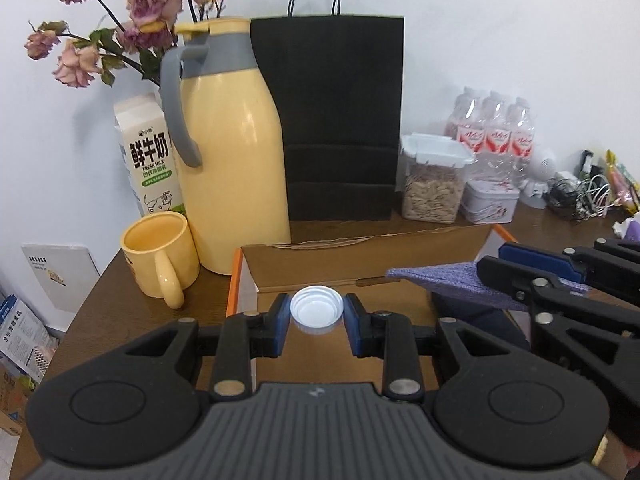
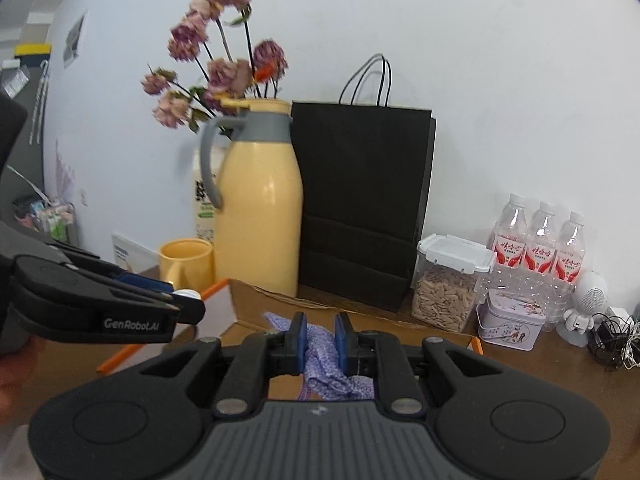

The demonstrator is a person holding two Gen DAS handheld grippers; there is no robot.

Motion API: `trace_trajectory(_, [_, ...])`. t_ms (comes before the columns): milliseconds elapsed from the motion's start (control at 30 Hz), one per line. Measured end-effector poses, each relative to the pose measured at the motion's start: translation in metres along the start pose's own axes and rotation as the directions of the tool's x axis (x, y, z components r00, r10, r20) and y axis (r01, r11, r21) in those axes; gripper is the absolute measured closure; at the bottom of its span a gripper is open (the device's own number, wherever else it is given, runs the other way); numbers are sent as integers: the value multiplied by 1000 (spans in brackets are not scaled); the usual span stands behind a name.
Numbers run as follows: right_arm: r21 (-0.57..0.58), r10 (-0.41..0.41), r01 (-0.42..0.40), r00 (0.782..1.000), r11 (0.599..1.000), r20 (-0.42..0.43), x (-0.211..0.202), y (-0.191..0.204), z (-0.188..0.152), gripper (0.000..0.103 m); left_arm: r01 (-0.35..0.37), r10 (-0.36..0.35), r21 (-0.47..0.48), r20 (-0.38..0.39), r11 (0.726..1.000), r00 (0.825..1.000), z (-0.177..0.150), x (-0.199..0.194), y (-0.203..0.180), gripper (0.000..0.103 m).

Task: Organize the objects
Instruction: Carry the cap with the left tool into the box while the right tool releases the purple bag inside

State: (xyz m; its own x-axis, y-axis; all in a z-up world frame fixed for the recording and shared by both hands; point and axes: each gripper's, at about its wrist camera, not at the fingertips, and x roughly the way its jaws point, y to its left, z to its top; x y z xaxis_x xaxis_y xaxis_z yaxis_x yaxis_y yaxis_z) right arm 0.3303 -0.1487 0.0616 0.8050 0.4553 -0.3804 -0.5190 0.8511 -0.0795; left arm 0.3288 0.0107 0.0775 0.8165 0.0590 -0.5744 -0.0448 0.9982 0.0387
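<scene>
White cap [image 1: 317, 310] between blue pads [image 1: 283, 312], and a purple-and-white speckled cloth [image 2: 320, 354] in the other black gripper [image 2: 321, 340]. Behind, a pale yellow flask [image 1: 234, 160] with grey handle, a matching yellow mug [image 1: 160, 254], a black bag [image 1: 338, 120]. Brown cardboard box [image 1: 360, 258] edged in orange, on a dark brown table [image 1: 104, 300].

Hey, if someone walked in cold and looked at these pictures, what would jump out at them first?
Probably the tall yellow thermos jug with its grey handle, standing at the back of the table beside a black paper bag, dried pink flowers rising behind it. Up close, the left claw pinches a white bottle cap over an open cardboard box, while the right claw grips a purple cloth.
</scene>
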Motion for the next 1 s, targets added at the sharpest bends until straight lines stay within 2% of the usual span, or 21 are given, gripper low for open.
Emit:
trace_trajectory(67, [-12, -12, 12, 1000, 1000, -21, 16, 0, -2, 88, -13, 13, 8, -11, 1000, 1000, 1, 11, 0, 69])
trace_trajectory(133, [-14, -18, 17, 998, 1000, -66, 34, -1, -7, 85, -34, 35, 13, -36, 999, 999, 2, 22, 1, 47])
trace_trajectory(167, [-5, -14, 14, 995, 1000, -99, 42, -3, -10, 82, -40, 41, 12, -41, 999, 998, 2, 25, 2, 29])
trace_trajectory(200, [6, -9, 10, 992, 1000, -129, 50, -4, -13, 79, -41, 42, 9, -39, 999, 998, 1, 27, 4, 17])
trace_trajectory(233, [13, -11, 13, 988, 1000, -156, 55, -5, -16, 65, -43, 43, 9, -38, 999, 998, 0, 28, 5, 12])
trace_trajectory(267, [16, -13, 16, 983, 1000, -182, 59, -6, -21, 41, -49, 49, 8, -37, 999, 998, -1, 29, 6, 0])
trace_trajectory(300, [16, -14, 17, 981, 1000, -196, 61, -6, -24, 28, -55, 55, 5, -32, 998, 998, -1, 28, 6, 0])
trace_trajectory(333, [14, -18, 21, 979, 1000, -201, 62, -6, -27, 10, -62, 63, 5, -26, 998, 998, -2, 27, 7, 0])
trace_trajectory(367, [9, -25, 27, 979, 1000, -201, 62, -6, -30, 6, -66, 66, 8, -28, 998, 997, -2, 27, 6, 0])
trace_trajectory(667, [20, -30, 35, 976, 999, -217, 46, 0, -32, 0, -80, 81, 29, -19, 996, 997, -4, 12, 0, 0])
trace_trajectory(1000, [28, -41, 47, 979, 998, -199, 15, 7, -25, 0, -87, 87, 35, 12, 996, 996, -9, -21, -4, 0])
